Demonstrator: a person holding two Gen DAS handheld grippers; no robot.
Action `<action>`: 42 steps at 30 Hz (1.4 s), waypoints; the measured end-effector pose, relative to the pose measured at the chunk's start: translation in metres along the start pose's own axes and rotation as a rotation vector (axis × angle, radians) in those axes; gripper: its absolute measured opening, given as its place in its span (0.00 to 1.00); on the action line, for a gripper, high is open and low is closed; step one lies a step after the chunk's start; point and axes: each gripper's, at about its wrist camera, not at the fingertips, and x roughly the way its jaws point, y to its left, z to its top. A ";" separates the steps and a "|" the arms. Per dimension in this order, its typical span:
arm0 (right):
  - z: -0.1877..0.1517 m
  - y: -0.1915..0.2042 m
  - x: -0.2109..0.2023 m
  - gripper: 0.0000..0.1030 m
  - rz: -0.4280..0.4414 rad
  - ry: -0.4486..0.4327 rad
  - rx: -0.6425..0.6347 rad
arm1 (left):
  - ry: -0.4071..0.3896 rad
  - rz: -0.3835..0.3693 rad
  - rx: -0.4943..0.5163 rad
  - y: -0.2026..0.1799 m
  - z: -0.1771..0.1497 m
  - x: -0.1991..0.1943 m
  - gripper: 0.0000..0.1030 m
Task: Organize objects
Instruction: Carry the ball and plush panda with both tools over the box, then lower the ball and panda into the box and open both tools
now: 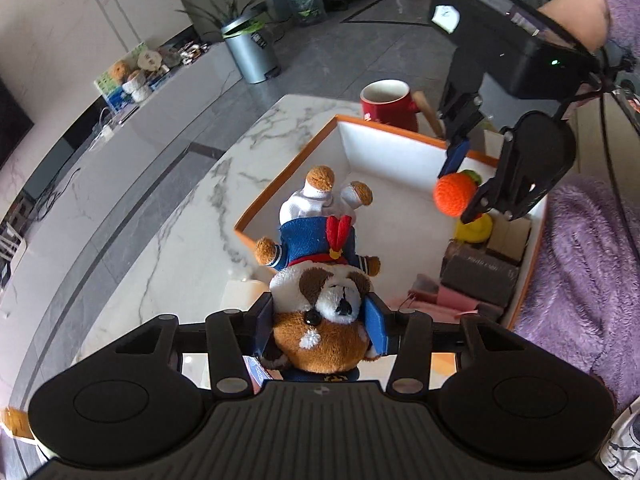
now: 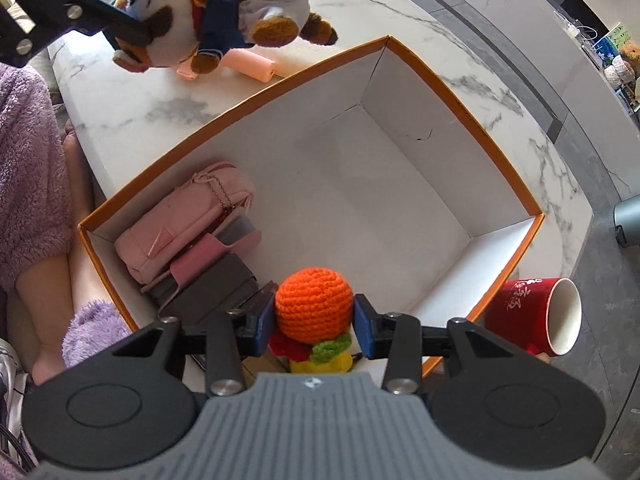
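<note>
Your left hand-held gripper (image 1: 320, 320) clamped on the plush dog (image 1: 320, 280) above the white marble surface (image 1: 180, 216), your right hand-held gripper (image 2: 314, 324) pinching the crochet orange (image 2: 314, 304) over the orange-rimmed box (image 2: 500, 168), red mug (image 2: 536, 316) just beside the box, grey bin (image 1: 250, 52) on the glossy tiled floor (image 1: 360, 52).

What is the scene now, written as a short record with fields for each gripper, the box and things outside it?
left gripper: shut on plush dog, held above the marble table
right gripper: shut on crochet orange toy, over the box
box: orange rim, white inside; pink pouch and dark boxes in one corner
outside box: red mug, pink roll
</note>
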 end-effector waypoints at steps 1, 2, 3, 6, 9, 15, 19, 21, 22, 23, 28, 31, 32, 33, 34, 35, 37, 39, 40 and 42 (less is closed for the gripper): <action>-0.002 -0.002 -0.001 0.42 0.000 -0.006 -0.004 | -0.002 -0.010 0.028 -0.006 0.007 0.004 0.54; -0.005 -0.003 -0.002 0.42 0.000 -0.017 -0.014 | -0.002 -0.019 0.056 -0.012 0.014 0.009 0.54; -0.007 -0.004 -0.004 0.42 -0.004 -0.028 -0.023 | 0.000 -0.026 0.076 -0.017 0.020 0.014 0.54; -0.011 -0.010 -0.001 0.42 -0.027 -0.028 -0.039 | 0.035 -0.053 0.142 -0.032 0.032 0.045 0.54; -0.015 -0.017 0.007 0.42 -0.033 -0.016 -0.049 | 0.067 -0.084 0.178 -0.041 0.039 0.074 0.54; -0.014 -0.031 0.028 0.42 0.013 -0.008 -0.052 | 0.124 -0.120 0.272 -0.046 0.048 0.120 0.54; -0.008 -0.033 0.048 0.42 0.057 0.014 -0.061 | 0.161 -0.154 0.305 -0.044 0.053 0.145 0.54; -0.006 -0.034 0.057 0.42 0.084 0.017 -0.056 | 0.171 -0.176 0.306 -0.042 0.057 0.156 0.54; -0.005 -0.035 0.061 0.42 0.095 0.018 -0.053 | 0.177 -0.180 0.303 -0.042 0.057 0.162 0.54; -0.004 -0.036 0.064 0.42 0.104 0.020 -0.051 | 0.173 -0.182 0.305 -0.042 0.057 0.165 0.54; -0.003 -0.044 0.074 0.42 0.146 0.035 -0.024 | 0.173 -0.253 0.299 -0.042 0.057 0.183 0.54; -0.004 -0.054 0.078 0.42 0.184 0.037 0.031 | 0.213 -0.265 0.298 -0.039 0.053 0.197 0.54; -0.003 -0.056 0.079 0.42 0.197 0.037 0.049 | 0.223 -0.271 0.296 -0.038 0.052 0.200 0.55; -0.003 -0.058 0.080 0.42 0.209 0.036 0.064 | 0.233 -0.279 0.293 -0.036 0.051 0.203 0.55; -0.003 -0.059 0.081 0.42 0.222 0.037 0.078 | 0.237 -0.286 0.288 -0.034 0.050 0.205 0.56; -0.002 -0.060 0.083 0.42 0.232 0.039 0.086 | 0.240 -0.290 0.281 -0.033 0.050 0.206 0.57; 0.000 -0.060 0.087 0.42 0.244 0.046 0.098 | 0.257 -0.304 0.274 -0.030 0.050 0.209 0.59; 0.001 -0.059 0.091 0.42 0.254 0.054 0.108 | 0.262 -0.309 0.275 -0.028 0.050 0.211 0.60; 0.002 -0.059 0.093 0.42 0.254 0.062 0.114 | 0.262 -0.308 0.271 -0.027 0.050 0.211 0.61; 0.002 -0.059 0.097 0.43 0.254 0.077 0.119 | 0.263 -0.313 0.261 -0.027 0.050 0.212 0.61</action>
